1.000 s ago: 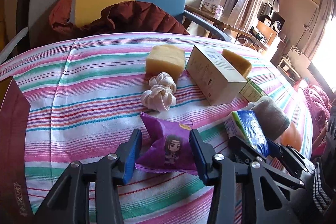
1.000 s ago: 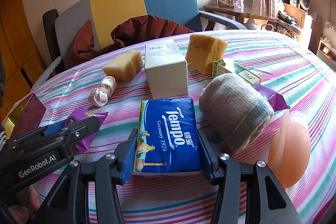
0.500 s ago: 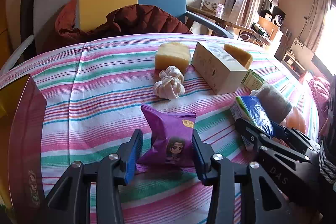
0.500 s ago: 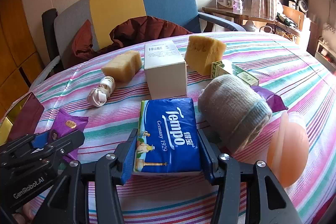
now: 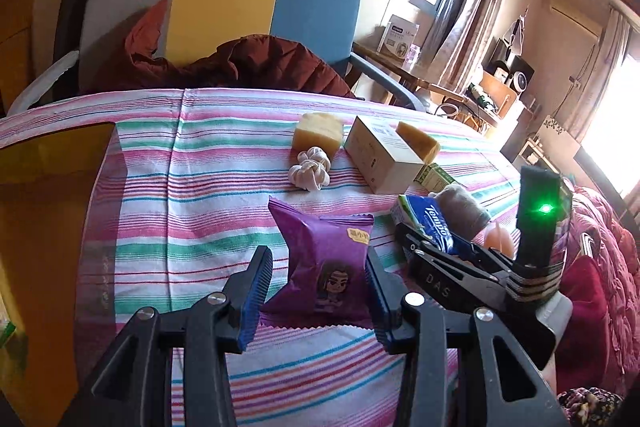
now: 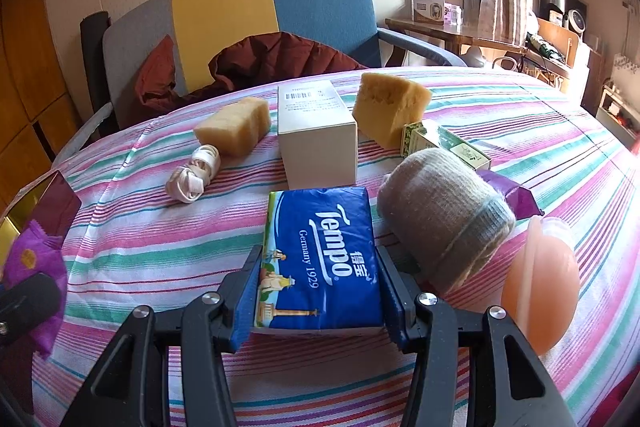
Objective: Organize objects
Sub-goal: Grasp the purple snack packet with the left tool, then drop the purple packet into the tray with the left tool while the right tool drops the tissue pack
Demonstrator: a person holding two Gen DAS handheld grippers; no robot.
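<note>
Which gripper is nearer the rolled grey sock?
Right. The right gripper, jaws shut on the blue tissue pack, sits right beside the grey sock. The left gripper, holding the purple snack packet, is farther off across the striped cloth.

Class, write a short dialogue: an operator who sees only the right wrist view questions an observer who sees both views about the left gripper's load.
Operator: What is the left gripper doing?
Observer: The left gripper holds the purple snack packet upright between its pads.
Operator: Which side of the packet shows?
Observer: Its front, printed with a cartoon figure.
Operator: Anything on my gripper's back?
Observer: A green light glows on the right gripper.
</note>
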